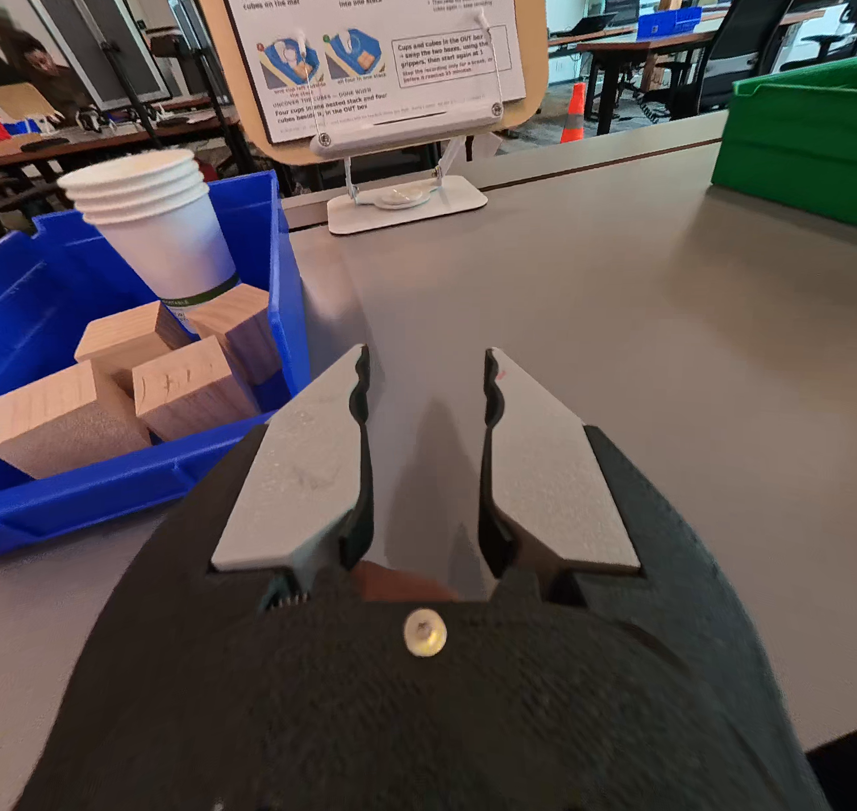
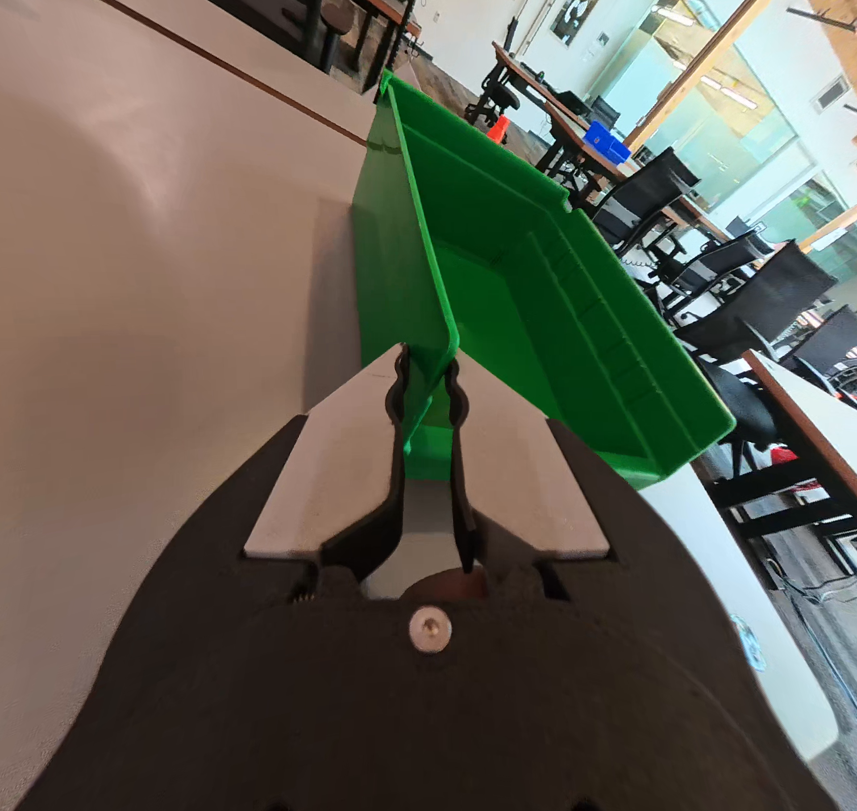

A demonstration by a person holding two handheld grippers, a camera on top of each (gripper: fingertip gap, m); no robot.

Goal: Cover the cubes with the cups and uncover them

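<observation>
Item 1, left gripper (image 1: 426,362): lower centre of the left wrist view, fingers spread wide with only bare grey counter (image 1: 579,301) between them; nothing in its hold

Item 2, blue bin (image 1: 287,306): left edge of the same view, just beside the left finger, standing on the counter

Item 3, stack of white paper cups (image 1: 157,222): nested mouth up, leaning inside the blue bin, base resting among the cubes

Item 4, wooden cubes (image 1: 185,385): several pale blocks lying loose in the blue bin, lower left of the frame

Item 5, right gripper (image 2: 429,366): lower centre of the right wrist view, fingers only narrowly apart around the near corner of the green bin (image 2: 533,301); the corner wall sits between the two pads, though whether they press on it cannot be told

Item 6, green bin interior: open and bare, running toward the upper right of the frame; also visible at the right edge of the left wrist view

Item 7, instruction sheet on a stand (image 1: 371,46): upper centre of the left wrist view, at the far edge of the counter
</observation>
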